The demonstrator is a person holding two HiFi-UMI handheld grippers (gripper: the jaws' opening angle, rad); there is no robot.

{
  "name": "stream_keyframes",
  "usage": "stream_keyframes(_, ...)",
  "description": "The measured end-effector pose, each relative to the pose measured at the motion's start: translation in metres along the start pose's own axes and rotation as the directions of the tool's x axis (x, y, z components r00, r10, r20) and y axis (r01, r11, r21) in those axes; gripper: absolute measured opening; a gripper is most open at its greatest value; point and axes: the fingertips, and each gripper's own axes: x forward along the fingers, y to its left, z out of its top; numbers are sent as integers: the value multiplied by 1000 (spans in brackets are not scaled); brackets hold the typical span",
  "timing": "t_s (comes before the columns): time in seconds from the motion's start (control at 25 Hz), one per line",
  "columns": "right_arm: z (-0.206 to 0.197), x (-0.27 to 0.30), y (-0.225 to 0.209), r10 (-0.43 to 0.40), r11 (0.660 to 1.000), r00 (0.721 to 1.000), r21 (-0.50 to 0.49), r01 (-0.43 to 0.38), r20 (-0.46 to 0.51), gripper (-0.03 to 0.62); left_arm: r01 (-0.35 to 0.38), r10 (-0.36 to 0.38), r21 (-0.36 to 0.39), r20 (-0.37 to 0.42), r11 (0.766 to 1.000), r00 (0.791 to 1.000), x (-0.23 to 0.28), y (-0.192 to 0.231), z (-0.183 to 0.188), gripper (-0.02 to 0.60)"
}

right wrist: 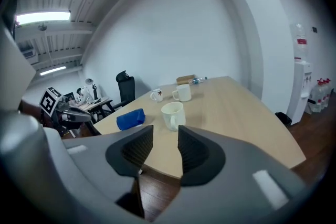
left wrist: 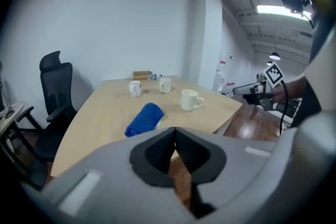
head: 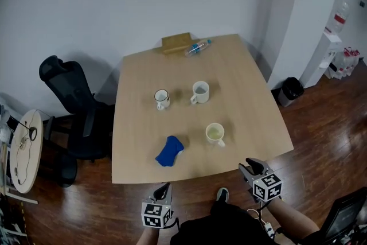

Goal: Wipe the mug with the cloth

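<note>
Left hand-held gripper (head: 165,187) off near edge of tabletop (head: 246,80), jaws pressed together, nothing between. Right hand-held gripper (head: 248,168) just off near right corner, jaws apart with moderate gap, empty. Blue cloth (head: 169,151) bunched on tabletop near front edge. Cream mug (head: 215,133) upright just right of cloth, apart from it. Two white mugs (head: 200,92) (head: 161,99) mid-table. Plastic bottle (head: 197,47) lying at far edge.
</note>
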Motion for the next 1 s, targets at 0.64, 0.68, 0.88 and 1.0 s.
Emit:
stream_keyframes(0.64, 1, -124, 163, 10, 1000, 980, -23, -6, 200, 135, 119, -119, 14, 236, 993, 964, -137, -89, -6, 3)
stream_keyframes(0.68, 1, -128, 167, 22, 1000, 978, -27, -17, 207, 132, 120, -118, 9, 245, 993, 962, -140, -92, -4, 3)
stream_keyframes(0.88, 7, -157, 177, 58, 994, 969, -100, -35, 239, 127, 99, -98, 8, 276, 995, 956, -150, -107, 2, 3)
stream_keyframes(1.0, 9, -169, 168, 59, 992, 967, -121, -30, 249, 127, 90, -94, 26, 270, 996, 958, -149, -119, 5, 3)
